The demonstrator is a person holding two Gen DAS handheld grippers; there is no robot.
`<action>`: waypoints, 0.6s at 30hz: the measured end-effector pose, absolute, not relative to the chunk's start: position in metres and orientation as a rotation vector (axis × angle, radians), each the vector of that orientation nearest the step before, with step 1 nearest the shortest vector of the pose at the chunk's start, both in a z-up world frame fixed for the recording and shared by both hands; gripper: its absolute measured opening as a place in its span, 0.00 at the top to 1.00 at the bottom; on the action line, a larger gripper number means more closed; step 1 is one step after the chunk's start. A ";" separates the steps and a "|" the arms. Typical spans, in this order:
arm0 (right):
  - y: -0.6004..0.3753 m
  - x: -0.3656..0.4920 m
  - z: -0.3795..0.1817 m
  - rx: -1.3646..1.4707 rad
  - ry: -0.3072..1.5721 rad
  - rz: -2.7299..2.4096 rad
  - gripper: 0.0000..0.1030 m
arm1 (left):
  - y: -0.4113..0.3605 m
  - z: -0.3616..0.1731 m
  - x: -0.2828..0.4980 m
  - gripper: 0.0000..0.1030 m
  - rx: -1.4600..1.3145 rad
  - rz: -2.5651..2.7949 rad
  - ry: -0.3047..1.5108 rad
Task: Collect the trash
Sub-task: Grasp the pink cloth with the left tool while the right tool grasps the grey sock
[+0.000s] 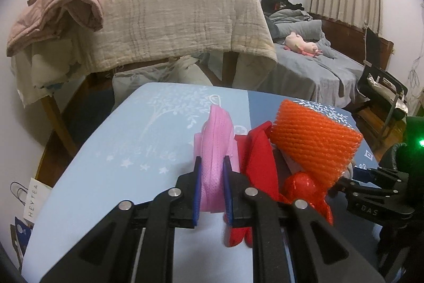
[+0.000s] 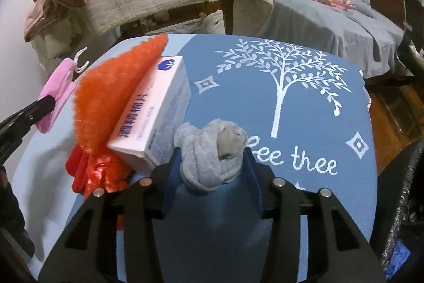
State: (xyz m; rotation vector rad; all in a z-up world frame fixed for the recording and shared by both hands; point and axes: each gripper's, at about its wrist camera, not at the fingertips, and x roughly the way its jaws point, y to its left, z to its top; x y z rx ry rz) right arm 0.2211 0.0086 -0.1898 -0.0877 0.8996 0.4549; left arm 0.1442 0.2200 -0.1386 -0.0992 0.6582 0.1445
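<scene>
The left gripper (image 1: 212,166) pinches a pink mesh face mask (image 1: 216,142), long axis pointing straight ahead; the right gripper (image 2: 212,163) clamps a balled grey sock (image 2: 212,153).

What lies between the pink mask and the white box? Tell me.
The orange foam net, leaning against the white box, with the pink mask on its far side; shown in the right wrist view.

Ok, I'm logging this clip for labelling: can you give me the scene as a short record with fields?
surface: blue tree-print table cover
left gripper: shut on pink face mask
right gripper: shut on grey balled sock
pile between them: orange foam net, white box, red plastic wrap
background: bed with pink plush toy
</scene>
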 end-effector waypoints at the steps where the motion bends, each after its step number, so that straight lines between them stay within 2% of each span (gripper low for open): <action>1: 0.007 0.219 -0.188 -0.086 0.891 0.450 0.57 | 0.219 -0.138 0.143 0.86 -0.097 0.143 0.656; 18: -0.043 0.183 -0.108 -0.011 0.717 0.390 0.57 | 0.163 -0.089 0.125 0.86 -0.073 0.055 0.569</action>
